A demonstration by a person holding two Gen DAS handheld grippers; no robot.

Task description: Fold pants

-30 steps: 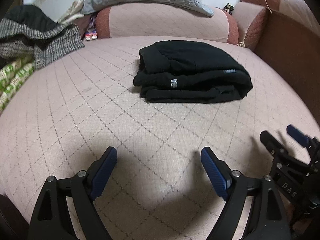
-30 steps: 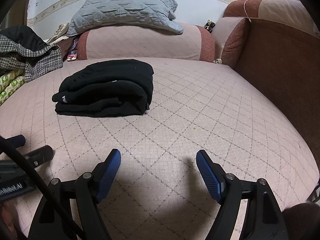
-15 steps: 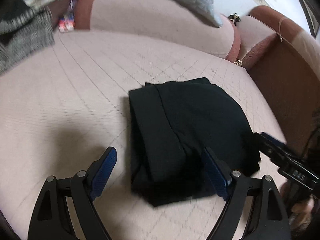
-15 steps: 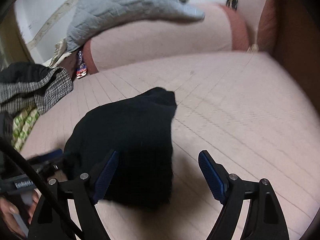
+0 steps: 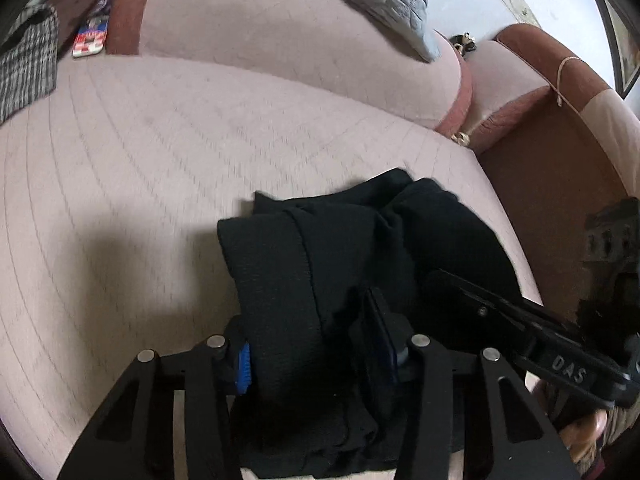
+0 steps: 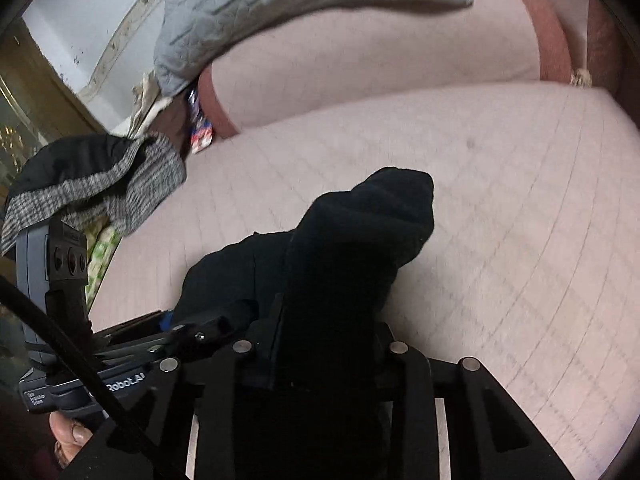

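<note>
While their jaws are closing, the left tongs (image 5: 316, 352) and right tongs (image 6: 320, 340) each pinch the folded black pants (image 5: 360, 240) low in frame on the pink sofa (image 5: 140, 180).

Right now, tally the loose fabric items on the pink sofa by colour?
Black folded pants: 1
Grey quilted pillow: 1
Grey-checked garment with black lining: 1
Total: 3
</note>
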